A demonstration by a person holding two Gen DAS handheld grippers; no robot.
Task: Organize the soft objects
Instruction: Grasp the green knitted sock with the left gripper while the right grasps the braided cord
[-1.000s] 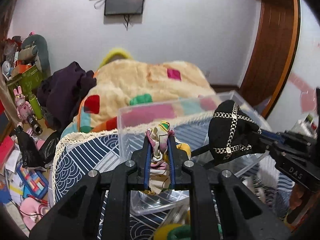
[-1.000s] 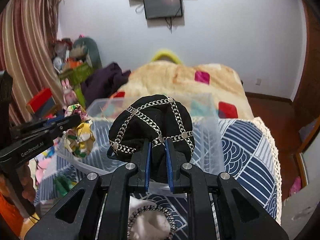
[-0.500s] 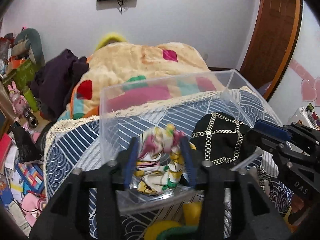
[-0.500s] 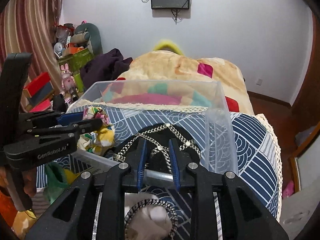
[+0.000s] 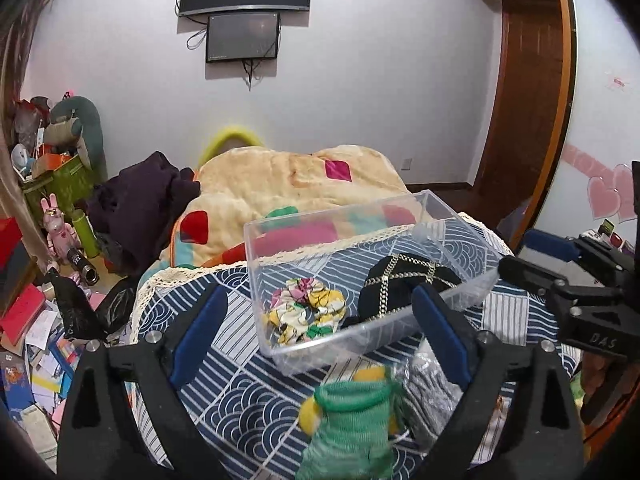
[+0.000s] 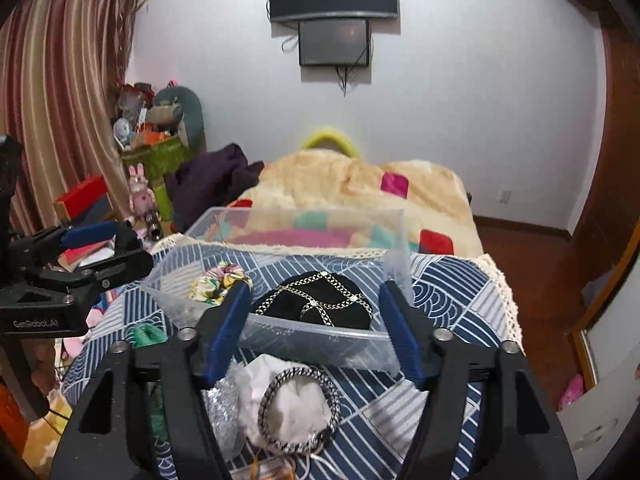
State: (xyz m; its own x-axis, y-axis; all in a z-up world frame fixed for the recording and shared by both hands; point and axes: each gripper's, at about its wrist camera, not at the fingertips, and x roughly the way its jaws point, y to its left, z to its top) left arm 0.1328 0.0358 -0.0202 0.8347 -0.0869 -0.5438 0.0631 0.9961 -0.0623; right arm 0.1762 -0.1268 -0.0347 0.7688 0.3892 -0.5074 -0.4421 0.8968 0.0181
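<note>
A clear plastic bin point(image 5: 448, 212) point(image 6: 320, 336) stands on the blue patterned bedspread point(image 5: 240, 380). Inside it lie a floral scrunchie point(image 5: 306, 314) point(image 6: 216, 280) on the left and a black chain-trimmed scrunchie point(image 5: 404, 284) point(image 6: 316, 300) on the right. My left gripper point(image 5: 320, 332) is open and empty, just short of the bin. My right gripper point(image 6: 320, 324) is open and empty at the bin's near wall. A green-and-yellow soft item point(image 5: 352, 420) and a white chain-trimmed scrunchie point(image 6: 296, 408) lie on the bed in front of the bin.
A silver-grey soft item point(image 5: 432, 392) lies beside the green one. A cream blanket point(image 5: 288, 184) with coloured patches and dark clothes point(image 5: 140, 200) lie behind the bin. The floor at left point(image 5: 32, 340) is cluttered with books and toys. A wooden door point(image 5: 524, 100) stands at right.
Both grippers lowered their scrunchies into the bin, opened wide and drew back. The floral and black scrunchies now lie loose in the bin.
</note>
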